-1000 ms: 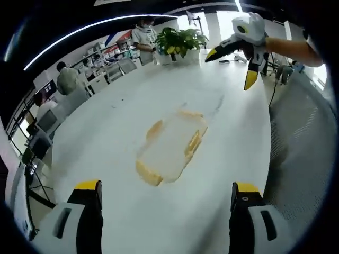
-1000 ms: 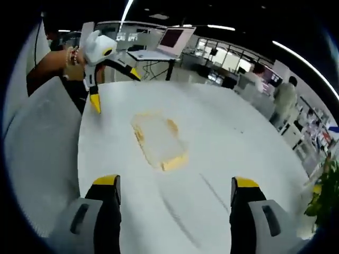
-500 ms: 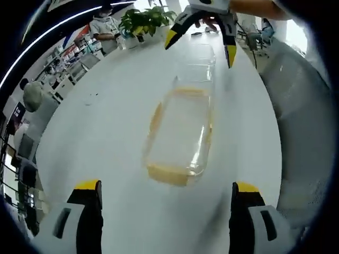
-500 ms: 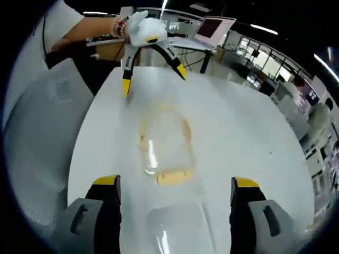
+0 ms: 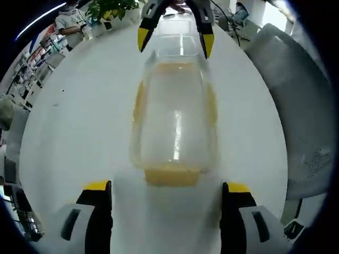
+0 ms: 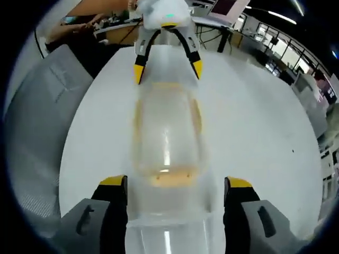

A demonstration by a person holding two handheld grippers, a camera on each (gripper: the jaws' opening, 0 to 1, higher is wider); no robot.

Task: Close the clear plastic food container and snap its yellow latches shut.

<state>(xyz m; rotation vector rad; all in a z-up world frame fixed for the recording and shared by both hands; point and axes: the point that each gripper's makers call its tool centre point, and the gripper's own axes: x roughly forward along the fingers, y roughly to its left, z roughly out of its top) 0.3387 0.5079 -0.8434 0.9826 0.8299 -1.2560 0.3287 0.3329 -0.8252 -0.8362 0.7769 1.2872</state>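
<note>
No text, label, brand, number or sign can be read on the clear container [image 5: 175, 116], its yellow latches [image 5: 171, 175], or anything around it.

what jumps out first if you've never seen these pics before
The clear plastic food container with yellow latches lies lengthwise on the white table, between two open grippers facing each other. The left gripper brackets its near end, while the right gripper straddles the far end, with a potted plant beyond.
</note>
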